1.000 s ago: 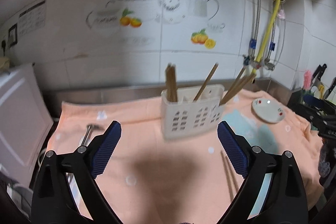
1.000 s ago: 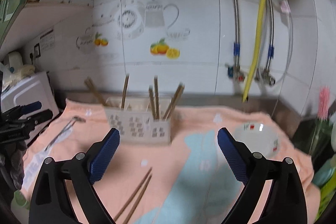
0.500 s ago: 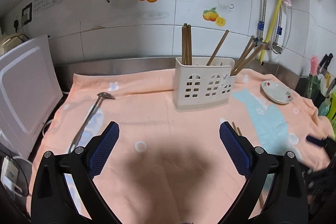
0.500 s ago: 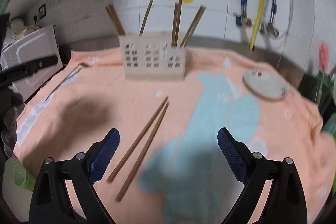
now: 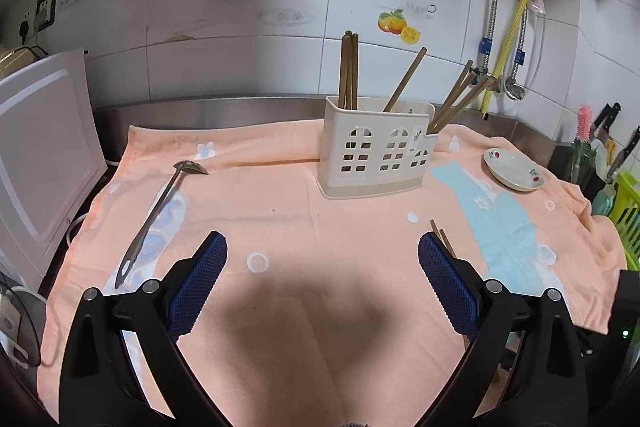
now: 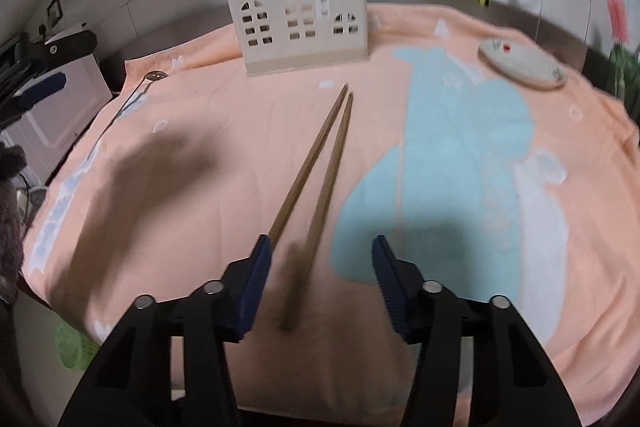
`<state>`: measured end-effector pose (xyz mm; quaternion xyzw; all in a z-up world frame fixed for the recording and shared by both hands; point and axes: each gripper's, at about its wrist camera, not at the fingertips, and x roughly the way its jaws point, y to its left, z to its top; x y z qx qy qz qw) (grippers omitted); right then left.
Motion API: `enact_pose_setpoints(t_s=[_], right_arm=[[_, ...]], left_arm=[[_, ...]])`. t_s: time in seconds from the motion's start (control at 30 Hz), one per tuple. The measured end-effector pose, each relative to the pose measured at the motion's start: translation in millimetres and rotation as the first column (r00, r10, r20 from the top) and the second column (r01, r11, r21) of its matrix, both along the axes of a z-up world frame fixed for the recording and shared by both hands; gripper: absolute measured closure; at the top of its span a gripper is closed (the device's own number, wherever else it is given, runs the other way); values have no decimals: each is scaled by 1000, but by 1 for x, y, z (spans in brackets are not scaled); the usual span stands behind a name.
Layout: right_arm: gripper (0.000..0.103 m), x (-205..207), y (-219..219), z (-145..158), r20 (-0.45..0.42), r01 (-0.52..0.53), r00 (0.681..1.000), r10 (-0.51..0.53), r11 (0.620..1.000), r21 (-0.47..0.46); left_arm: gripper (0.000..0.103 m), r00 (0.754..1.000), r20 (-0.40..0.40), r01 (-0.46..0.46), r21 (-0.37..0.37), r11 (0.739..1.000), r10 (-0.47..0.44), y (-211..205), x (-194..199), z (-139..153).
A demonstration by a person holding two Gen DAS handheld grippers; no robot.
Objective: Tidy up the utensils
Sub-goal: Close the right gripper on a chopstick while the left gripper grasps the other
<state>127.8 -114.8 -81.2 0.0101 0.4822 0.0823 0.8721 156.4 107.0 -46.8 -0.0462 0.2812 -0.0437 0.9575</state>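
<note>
Right gripper [image 6: 320, 283] hung over two loose chopsticks [image 6: 316, 163] lying in front of the utensil holder [image 6: 300, 23] — jaws just narrowing, not yet pinching — where a skewed pinch risked catching only one stick.

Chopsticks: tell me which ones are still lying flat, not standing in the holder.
The loose pair of chopsticks on the peach towel, ends between the closing right gripper pads. The others stand in the white holder.
</note>
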Motion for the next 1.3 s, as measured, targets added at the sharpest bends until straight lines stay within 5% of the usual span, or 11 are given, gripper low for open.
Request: enact_pose_setpoints(t_s=[0.83, 1.3], right_arm=[[93, 9, 15, -17, -43, 42, 998, -44, 998, -55], [96, 1, -8, 3, 22, 30, 999, -30, 999, -27]], left_arm=[[8, 998, -55, -4, -46, 999, 2, 4, 0, -19], [8, 989, -126, 72, -42, 997, -77, -31, -7, -41]])
